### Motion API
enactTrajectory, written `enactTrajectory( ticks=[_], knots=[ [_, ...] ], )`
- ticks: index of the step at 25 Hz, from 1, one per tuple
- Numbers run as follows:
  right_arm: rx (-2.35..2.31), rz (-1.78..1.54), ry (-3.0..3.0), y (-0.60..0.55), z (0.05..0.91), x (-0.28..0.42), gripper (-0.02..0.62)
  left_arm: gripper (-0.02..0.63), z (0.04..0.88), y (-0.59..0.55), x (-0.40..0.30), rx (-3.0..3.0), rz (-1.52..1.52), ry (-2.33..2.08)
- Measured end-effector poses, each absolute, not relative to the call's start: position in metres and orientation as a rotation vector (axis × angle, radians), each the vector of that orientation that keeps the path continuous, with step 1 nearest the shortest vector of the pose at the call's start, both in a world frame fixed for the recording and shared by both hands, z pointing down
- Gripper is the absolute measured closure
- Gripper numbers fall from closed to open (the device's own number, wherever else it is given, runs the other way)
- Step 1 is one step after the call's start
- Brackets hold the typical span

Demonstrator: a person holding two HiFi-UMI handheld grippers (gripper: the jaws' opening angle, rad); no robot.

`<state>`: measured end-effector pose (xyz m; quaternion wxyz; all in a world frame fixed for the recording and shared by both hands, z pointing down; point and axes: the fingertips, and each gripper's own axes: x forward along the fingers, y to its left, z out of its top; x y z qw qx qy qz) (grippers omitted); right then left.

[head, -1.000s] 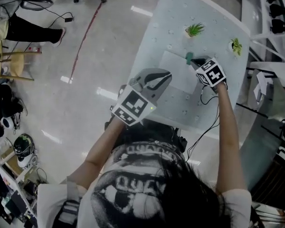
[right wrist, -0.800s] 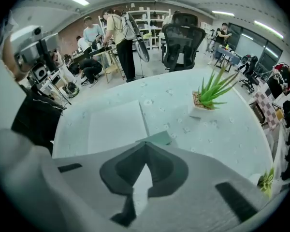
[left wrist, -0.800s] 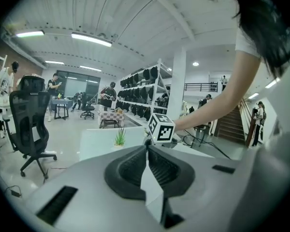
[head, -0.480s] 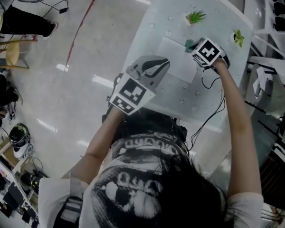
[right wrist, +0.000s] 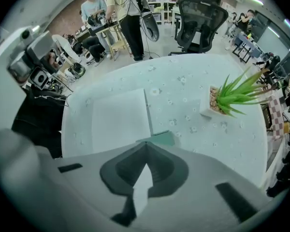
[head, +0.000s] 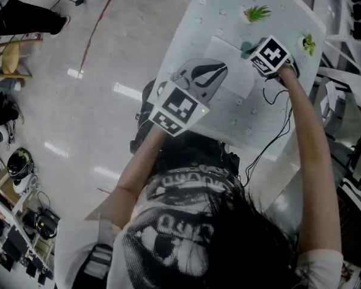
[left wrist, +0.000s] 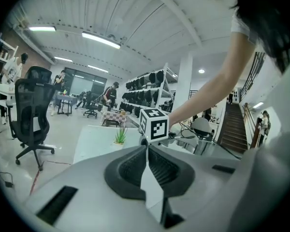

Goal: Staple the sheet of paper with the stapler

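Right hand-held gripper (right wrist: 146, 146), closed and empty, is pointing down; stapler (right wrist: 160, 139) is lying just beyond its tips at the sheet (right wrist: 118, 120) corner; left hand-held gripper (left wrist: 147, 148), closed too, is hovering farther off.

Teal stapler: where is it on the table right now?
In the right gripper view the teal stapler lies low at centre, at the lower right corner of the white paper sheet, with the potted green plant to its right.

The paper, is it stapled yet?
I can't see a staple. Done: the sheet of paper lies flat with the teal stapler at its corner. In hand: the right gripper, shut and empty, points down just above the stapler. To do: press it down. The left gripper is shut, empty.
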<state>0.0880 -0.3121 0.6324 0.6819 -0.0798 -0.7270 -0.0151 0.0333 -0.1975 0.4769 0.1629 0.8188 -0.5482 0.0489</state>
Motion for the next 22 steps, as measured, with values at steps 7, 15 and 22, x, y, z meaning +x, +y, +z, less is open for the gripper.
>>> enactTrajectory(
  ticks=[7, 15, 22],
  knots=[
    [-0.167, -0.034, -1.636, -0.313, 0.636, 0.089, 0.594, 0.592, 0.478, -0.188, 0.026, 2.317, 0.141, -1.595],
    [-0.089, 0.032, -1.779, -0.31, 0.632, 0.093, 0.594, 0.592, 0.47, -0.174, 0.028, 2.335, 0.193, -1.592],
    [0.129, 0.152, -2.042, -0.311, 0.607, 0.087, 0.597, 0.592, 0.465, -0.168, 0.045, 2.364, 0.25, -1.569]
  ],
)
